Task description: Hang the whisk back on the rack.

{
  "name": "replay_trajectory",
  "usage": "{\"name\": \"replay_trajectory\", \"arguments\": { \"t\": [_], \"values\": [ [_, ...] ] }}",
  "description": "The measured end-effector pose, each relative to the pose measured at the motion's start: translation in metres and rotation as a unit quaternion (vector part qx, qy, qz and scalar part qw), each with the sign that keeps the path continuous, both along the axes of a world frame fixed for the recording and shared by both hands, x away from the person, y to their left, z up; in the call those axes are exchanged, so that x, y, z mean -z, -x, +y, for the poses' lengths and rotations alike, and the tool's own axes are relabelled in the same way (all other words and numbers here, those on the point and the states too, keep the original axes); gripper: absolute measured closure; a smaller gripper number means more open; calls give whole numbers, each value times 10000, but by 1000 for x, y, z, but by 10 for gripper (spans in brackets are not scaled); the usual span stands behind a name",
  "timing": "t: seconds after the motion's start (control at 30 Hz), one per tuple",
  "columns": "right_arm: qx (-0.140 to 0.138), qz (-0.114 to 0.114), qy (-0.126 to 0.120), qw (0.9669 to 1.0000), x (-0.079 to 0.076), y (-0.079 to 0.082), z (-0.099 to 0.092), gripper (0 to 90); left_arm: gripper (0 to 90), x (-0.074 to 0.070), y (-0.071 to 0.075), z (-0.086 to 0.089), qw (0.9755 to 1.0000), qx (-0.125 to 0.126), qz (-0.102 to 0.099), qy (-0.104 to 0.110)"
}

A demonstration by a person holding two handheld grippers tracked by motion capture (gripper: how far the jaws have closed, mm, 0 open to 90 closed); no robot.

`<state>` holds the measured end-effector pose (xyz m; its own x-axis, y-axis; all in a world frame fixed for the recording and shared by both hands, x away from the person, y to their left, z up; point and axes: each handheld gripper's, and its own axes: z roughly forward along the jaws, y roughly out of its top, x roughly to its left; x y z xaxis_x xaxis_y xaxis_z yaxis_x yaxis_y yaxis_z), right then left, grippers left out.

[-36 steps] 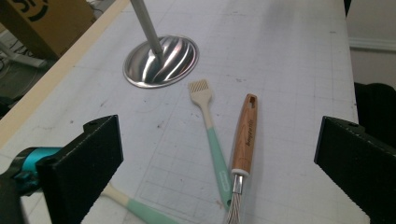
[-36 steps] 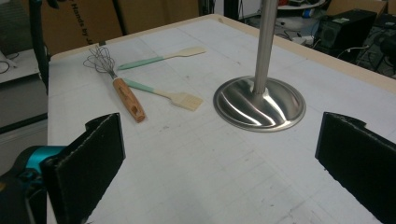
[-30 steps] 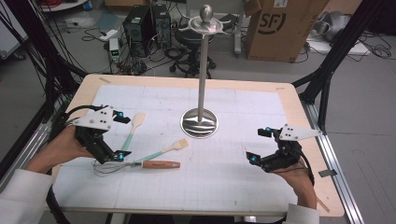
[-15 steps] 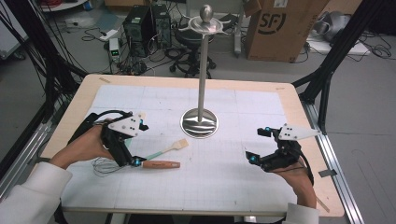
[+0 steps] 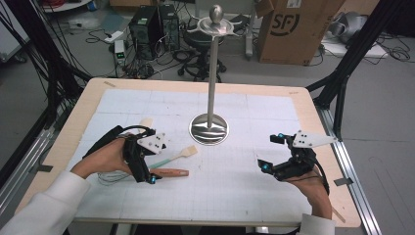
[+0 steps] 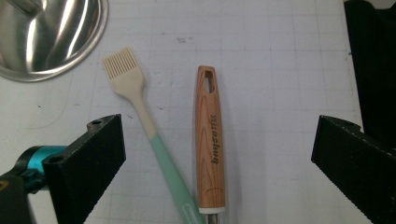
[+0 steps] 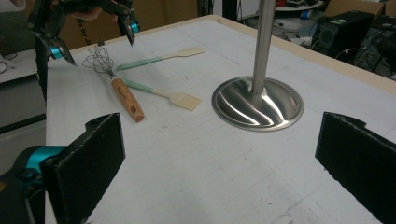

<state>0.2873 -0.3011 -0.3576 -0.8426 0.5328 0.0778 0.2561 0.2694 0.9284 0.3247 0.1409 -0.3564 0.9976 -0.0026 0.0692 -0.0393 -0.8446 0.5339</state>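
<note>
The left claw moves from the desk's left edge, where it hovered a second ago beside the far spatula, rightward and toward the person. It now sits over the whisk with the wooden handle and the basting brush. In the high view it now covers the whisk's wire end and the brush's teal handle, both plainly seen before. The person's left forearm and white sleeve reach further in across the desk's near-left corner. In the left gripper view the jaws stand wide apart, the wooden handle between them.
</note>
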Motion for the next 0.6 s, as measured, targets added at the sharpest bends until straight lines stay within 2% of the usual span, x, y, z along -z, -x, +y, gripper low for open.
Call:
{"name": "replay_trajectory", "arguments": {
  "t": [0.07, 0.17, 0.33, 0.6],
  "values": [
    [-7, -42, -10, 10000, 0, 0, 0, 2, 40, 4, 0, -2, 9999, 14, 42, -107],
    [6, -22, -2, 10000, 0, 0, -1, 2, 99, 10, 0, -5, 9997, 54, 170, -178],
    [4, 24, -2, 10000, 0, 0, 0, 2, 124, 20, -1, -7, 9983, 102, 300, -484],
    [7, 14, -2, 10000, 1, 0, 0, 2, 199, 31, -4, -9, 9965, 43, 346, -760]
  ]
}}
